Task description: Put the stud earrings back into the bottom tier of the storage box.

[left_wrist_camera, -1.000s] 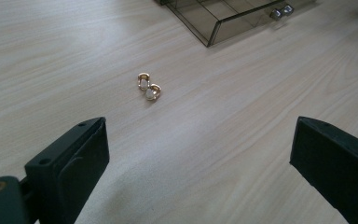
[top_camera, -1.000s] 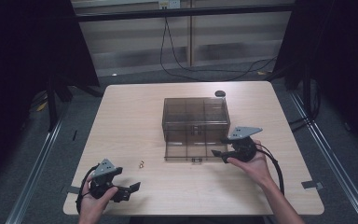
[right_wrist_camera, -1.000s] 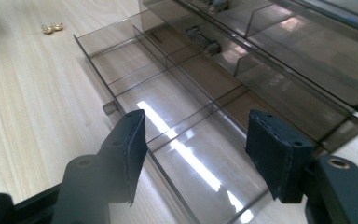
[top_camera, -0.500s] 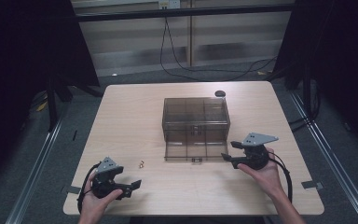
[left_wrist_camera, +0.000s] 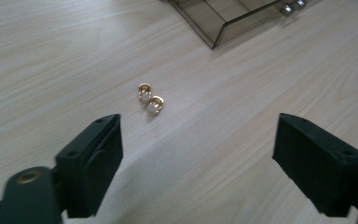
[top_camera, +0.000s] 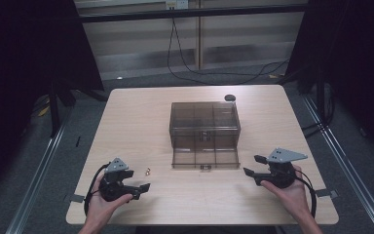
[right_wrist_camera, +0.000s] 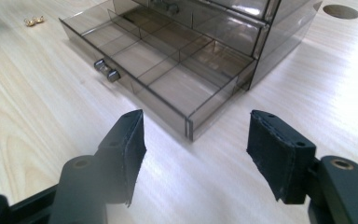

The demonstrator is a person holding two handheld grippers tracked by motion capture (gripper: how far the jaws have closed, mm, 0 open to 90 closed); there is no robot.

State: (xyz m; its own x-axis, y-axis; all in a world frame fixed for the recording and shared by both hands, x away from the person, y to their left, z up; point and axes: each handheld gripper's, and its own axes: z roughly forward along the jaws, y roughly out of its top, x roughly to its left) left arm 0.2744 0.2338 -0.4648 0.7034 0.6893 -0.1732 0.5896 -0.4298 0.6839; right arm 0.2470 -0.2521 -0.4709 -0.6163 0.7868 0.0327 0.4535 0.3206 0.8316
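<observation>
Item: pair of gold earrings, lying on the bare table just left of the smoked organiser's pulled-out drawer. I have them ahead of my left gripper, jaws spread and empty; my right gripper waits released beside the drawer's corner. Step, as I judge it: the approach; next I need a low, centred close on the earrings.

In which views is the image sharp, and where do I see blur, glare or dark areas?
High view: wooden table evenly lit, surroundings nearly black. Left gripper view: two small gold earrings fairly sharp, near black jaws blurred. Right gripper view: smoky transparent plastic drawer box sharp, bright glare on the tabletop at far right, jaw bases soft.
</observation>
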